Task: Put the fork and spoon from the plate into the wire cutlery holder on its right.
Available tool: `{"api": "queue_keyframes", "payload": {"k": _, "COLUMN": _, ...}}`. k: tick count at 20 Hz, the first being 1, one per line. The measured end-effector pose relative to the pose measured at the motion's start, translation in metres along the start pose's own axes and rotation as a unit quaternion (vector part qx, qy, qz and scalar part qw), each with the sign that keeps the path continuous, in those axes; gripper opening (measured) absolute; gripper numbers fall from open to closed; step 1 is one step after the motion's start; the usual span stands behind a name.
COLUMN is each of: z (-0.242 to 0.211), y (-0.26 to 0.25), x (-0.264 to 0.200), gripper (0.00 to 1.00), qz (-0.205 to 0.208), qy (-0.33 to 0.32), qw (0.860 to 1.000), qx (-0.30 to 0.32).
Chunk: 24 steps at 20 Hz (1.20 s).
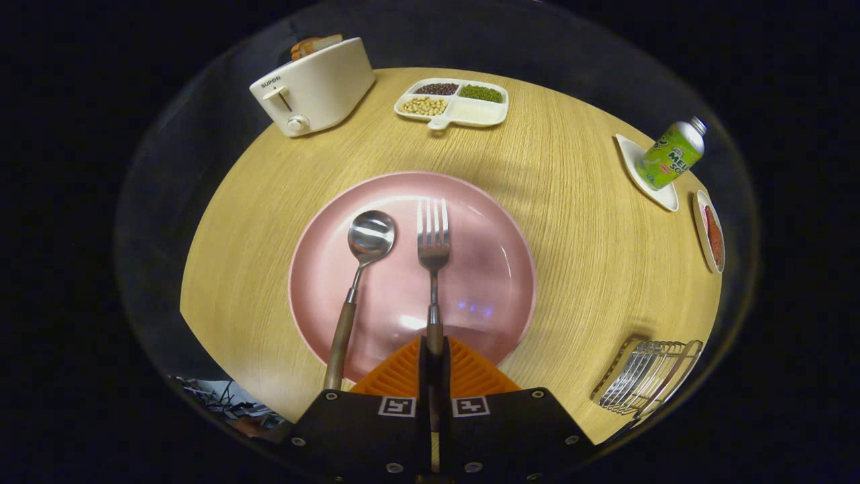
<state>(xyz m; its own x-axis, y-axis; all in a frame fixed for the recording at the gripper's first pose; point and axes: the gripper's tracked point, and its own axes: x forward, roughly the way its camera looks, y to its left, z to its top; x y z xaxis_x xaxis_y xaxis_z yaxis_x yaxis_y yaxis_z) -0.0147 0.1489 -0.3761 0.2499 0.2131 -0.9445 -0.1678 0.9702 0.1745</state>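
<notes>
Wooden desk [571,269]: we have the fingers [435,363] seemingly clamped on the fork [433,249] handle; spoon [366,242] lies on the plate [497,269], holder [648,383] empty.

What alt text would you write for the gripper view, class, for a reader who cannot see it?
The hand-held gripper is shut on the fork handle; fork and spoon lie on a pink plate on a wooden table. The wire cutlery holder sits to the right, a toaster beyond.
</notes>
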Motion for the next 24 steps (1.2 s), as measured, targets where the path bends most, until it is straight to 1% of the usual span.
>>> {"api": "queue_keyframes", "payload": {"k": 3, "z": 0.003, "y": -0.013, "x": -0.024, "gripper": 0.05, "qz": -0.005, "qy": -0.022, "qw": 1.0, "qx": 0.004}}
{"api": "queue_keyframes", "payload": {"k": 5, "z": -0.003, "y": -0.027, "x": -0.041, "gripper": 0.05, "qz": -0.013, "qy": -0.027, "qw": 0.999, "qx": 0.013}}
{"api": "queue_keyframes", "payload": {"k": 8, "z": -0.017, "y": -0.05, "x": -0.064, "gripper": 0.05, "qz": -0.018, "qy": -0.032, "qw": 0.998, "qx": 0.045}}
{"api": "queue_keyframes", "payload": {"k": 11, "z": -0.032, "y": -0.07, "x": -0.084, "gripper": 0.05, "qz": -0.015, "qy": -0.034, "qw": 0.996, "qx": 0.083}}
{"api": "queue_keyframes", "payload": {"k": 17, "z": -0.066, "y": -0.124, "x": -0.118, "gripper": 0.05, "qz": -0.051, "qy": -0.035, "qw": 0.99, "qx": 0.13}}
{"api": "queue_keyframes", "payload": {"k": 21, "z": -0.088, "y": -0.155, "x": -0.137, "gripper": 0.05, "qz": -0.069, "qy": -0.021, "qw": 0.986, "qx": 0.15}}
{"api": "queue_keyframes", "payload": {"k": 24, "z": -0.104, "y": -0.164, "x": -0.143, "gripper": 0.05, "qz": -0.061, "qy": 0.001, "qw": 0.984, "qx": 0.17}}
